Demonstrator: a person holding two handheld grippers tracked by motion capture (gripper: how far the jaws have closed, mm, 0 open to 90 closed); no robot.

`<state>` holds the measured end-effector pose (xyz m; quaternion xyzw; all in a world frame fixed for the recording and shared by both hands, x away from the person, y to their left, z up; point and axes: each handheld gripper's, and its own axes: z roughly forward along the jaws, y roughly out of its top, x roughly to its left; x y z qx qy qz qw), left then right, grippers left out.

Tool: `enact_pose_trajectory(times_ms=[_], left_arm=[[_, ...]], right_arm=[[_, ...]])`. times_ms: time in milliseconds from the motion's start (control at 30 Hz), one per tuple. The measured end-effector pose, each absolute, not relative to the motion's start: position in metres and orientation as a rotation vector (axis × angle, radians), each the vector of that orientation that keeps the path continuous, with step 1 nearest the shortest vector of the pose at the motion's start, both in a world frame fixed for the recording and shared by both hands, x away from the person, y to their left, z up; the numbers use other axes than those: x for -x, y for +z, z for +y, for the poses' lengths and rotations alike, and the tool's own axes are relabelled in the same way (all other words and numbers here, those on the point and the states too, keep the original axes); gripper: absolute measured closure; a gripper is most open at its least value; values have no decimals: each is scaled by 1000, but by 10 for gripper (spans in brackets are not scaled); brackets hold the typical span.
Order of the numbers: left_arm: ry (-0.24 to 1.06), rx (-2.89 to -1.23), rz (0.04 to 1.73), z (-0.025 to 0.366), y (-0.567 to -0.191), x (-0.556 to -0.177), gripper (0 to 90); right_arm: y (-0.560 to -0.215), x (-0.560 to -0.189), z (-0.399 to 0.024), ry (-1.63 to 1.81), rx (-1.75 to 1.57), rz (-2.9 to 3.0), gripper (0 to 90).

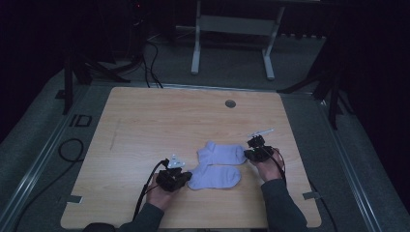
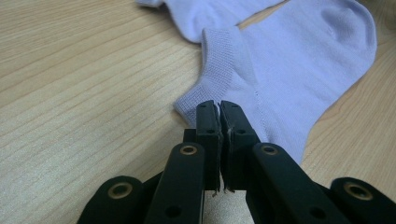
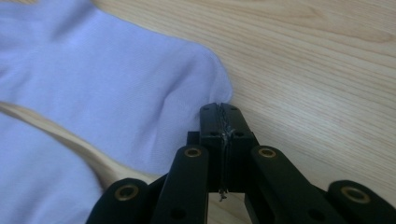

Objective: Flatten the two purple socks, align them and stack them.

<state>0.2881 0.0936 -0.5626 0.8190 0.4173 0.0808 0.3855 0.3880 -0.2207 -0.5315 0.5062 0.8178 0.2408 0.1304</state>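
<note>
Dim light lay over the room, with a metal frame's legs (image 1: 232, 43) on the floor beyond your wooden table (image 1: 154, 121). Two pale socks lay near the front edge: the far sock (image 1: 222, 153) and the near sock (image 1: 215, 177), touching or nearly so at their left ends and lying roughly parallel.

Your left gripper (image 1: 186, 177) sat at the left end of the near sock. In the left gripper view its jaws stood together at the ribbed cuff (image 2: 219, 60), and a little of the sock's edge seemed pinched between the pads, though you could not be sure how much cloth they had. Your right gripper (image 1: 249, 153) was at the right end of the far sock. In the right gripper view its jaws were pressed together right at the rounded toe (image 3: 205, 79); whether any fabric was caught between them could not be told.

You appeared to be at the gripping step of pairing the socks, each tool taking one sock by an end. Next, I judge, you needed to confirm both grips held, then lift one sock and lay it squarely over the other, keeping cuff to cuff and toe to toe without dragging either out of line.
</note>
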Motion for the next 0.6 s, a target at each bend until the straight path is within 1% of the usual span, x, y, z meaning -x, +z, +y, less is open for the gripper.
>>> enact_pose_trajectory(times_ms=[200,267,367,400,500,600], left_arm=[[202,-2087,1062,94,-563,-288,869],[199,-2087,1061,94,-563,-289,868],[199,-2087,1060,94,-563,-289,868],[198,-2086,1060,94,-563,-289,868],[198,-2085,1058,94,-563,-289,866],[198,-2085,1058,94,-563,-289,865]], right_arm=[[-536,-387,-224,657,-1469,2378,886],[-537,-387,-227,651,-1473,2375,873],[-532,-386,-233,659,-1482,2354,778],[-529,-386,-235,666,-1477,2346,765],[-519,-384,-235,731,-1422,2361,689],[-510,-382,-230,760,-1347,2383,643]])
